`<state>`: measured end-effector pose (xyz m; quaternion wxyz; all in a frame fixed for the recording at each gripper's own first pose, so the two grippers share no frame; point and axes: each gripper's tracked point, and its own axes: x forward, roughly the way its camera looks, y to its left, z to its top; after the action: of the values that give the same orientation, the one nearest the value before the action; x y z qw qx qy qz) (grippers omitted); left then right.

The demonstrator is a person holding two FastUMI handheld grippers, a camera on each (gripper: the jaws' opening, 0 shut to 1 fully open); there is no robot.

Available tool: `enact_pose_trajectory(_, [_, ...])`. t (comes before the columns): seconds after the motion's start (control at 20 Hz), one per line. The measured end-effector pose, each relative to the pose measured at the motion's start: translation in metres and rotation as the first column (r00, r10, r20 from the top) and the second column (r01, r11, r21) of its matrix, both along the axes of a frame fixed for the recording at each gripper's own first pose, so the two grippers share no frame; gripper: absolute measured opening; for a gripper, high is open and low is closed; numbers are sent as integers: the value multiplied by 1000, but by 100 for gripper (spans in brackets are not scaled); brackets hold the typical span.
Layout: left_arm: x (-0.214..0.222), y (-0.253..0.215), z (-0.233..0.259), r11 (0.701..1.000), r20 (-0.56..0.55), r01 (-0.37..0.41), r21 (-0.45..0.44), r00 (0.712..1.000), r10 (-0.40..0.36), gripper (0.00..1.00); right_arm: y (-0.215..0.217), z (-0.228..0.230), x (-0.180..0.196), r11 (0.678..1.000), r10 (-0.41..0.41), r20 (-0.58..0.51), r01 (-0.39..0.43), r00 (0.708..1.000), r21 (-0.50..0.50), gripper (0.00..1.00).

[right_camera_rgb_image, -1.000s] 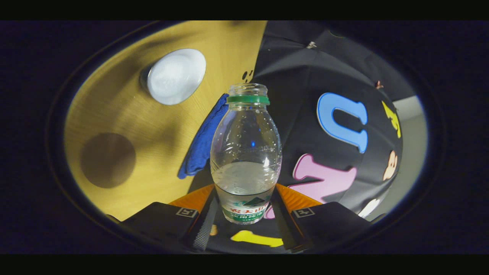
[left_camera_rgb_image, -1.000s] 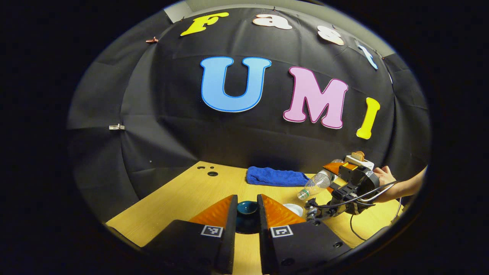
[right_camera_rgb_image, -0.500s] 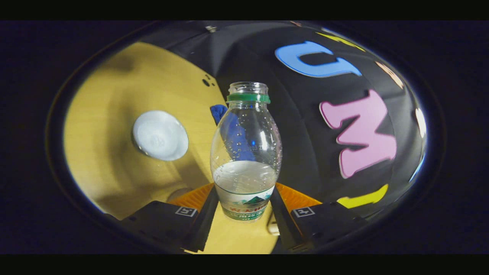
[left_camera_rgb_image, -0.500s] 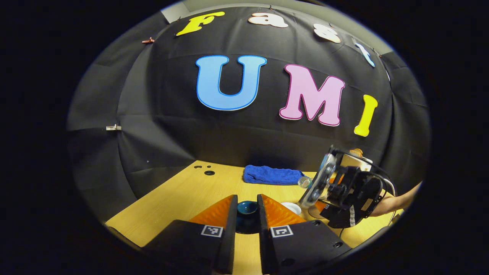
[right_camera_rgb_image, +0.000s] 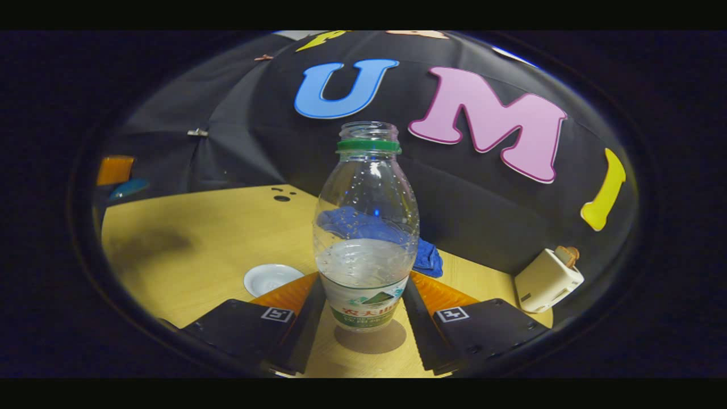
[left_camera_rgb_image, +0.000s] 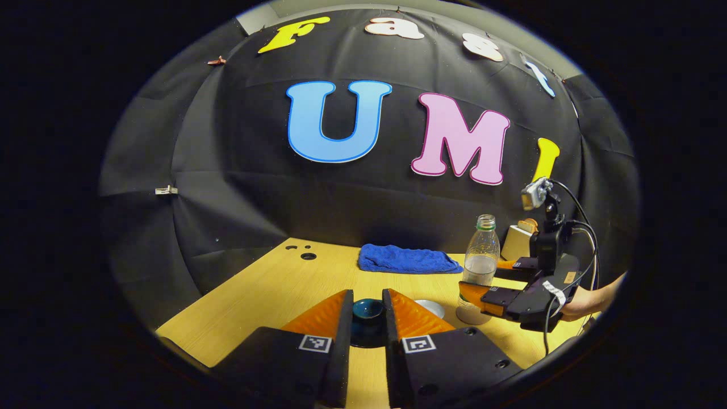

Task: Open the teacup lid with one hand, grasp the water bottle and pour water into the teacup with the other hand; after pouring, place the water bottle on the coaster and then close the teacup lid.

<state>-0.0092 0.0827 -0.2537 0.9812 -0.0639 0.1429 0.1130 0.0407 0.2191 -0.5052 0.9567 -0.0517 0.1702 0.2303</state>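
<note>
A clear water bottle [right_camera_rgb_image: 366,227], uncapped with a green neck ring and partly full, stands upright with my right gripper [right_camera_rgb_image: 363,282] shut on its lower body. Its base is at a brown round coaster [right_camera_rgb_image: 369,339]; contact cannot be told. To the left of it sits the open white teacup [right_camera_rgb_image: 271,278]. In the left gripper view, my left gripper [left_camera_rgb_image: 367,296] is shut on the dark teal lid [left_camera_rgb_image: 367,310], held above the table. The teacup [left_camera_rgb_image: 430,308] lies just right of it, then the bottle [left_camera_rgb_image: 480,261] in the right gripper [left_camera_rgb_image: 487,278].
A folded blue towel [left_camera_rgb_image: 406,259] lies at the back of the wooden table [left_camera_rgb_image: 272,295] against the black wall. A small cream toaster [right_camera_rgb_image: 546,278] stands at the back right. A person's hand [left_camera_rgb_image: 585,301] holds the right gripper.
The right gripper has swung the bottle from tilted over the teacup back to upright and brought it down at the coaster. The left gripper has kept still with the lid.
</note>
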Motion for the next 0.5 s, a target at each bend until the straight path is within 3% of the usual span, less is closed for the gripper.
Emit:
enact_pose_trajectory(0.15, [3,-4,0,1000,-4,6,-1,1000,-6,27,-9,7,-4,998,-4,-17,5,1000,68,75])
enact_pose_trajectory(0.25, [4,-7,-1,1000,-7,11,4,1000,-11,31,-8,7,-5,995,-2,-33,5,999,97,75])
enact_pose_trajectory(0.5, [7,-15,-6,999,-17,30,15,999,-30,31,-3,1,-2,992,-45,-83,55,996,115,76])
